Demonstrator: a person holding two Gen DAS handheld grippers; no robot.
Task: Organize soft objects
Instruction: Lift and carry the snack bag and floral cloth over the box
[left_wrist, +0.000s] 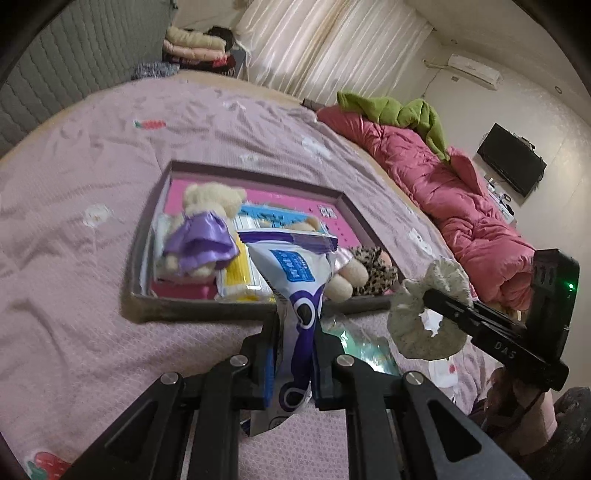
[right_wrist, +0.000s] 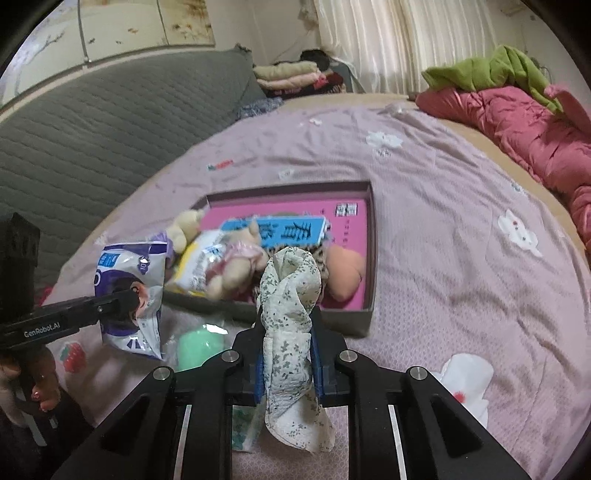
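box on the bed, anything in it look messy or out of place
Yes. The box is a jumble: a teddy in a purple dress, a blue packet and a leopard-print toy lie piled on each other, the toy leaning over the front wall.

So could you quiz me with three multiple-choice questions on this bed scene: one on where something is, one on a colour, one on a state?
1. Where is the teddy bear in the purple dress?
A. in the shallow box
B. on the pink quilt
C. on the floor

2. What colour is the garment on the pink quilt?
A. blue
B. green
C. black

3. What is the right gripper doing?
A. open, holding nothing
B. shut on the floral scrunchie
C. shut on a book

Answers:
1 A: the bear lies inside the shallow box.
2 B: the green garment is draped on the quilt.
3 B: the floral scrunchie is pinched between its fingers.
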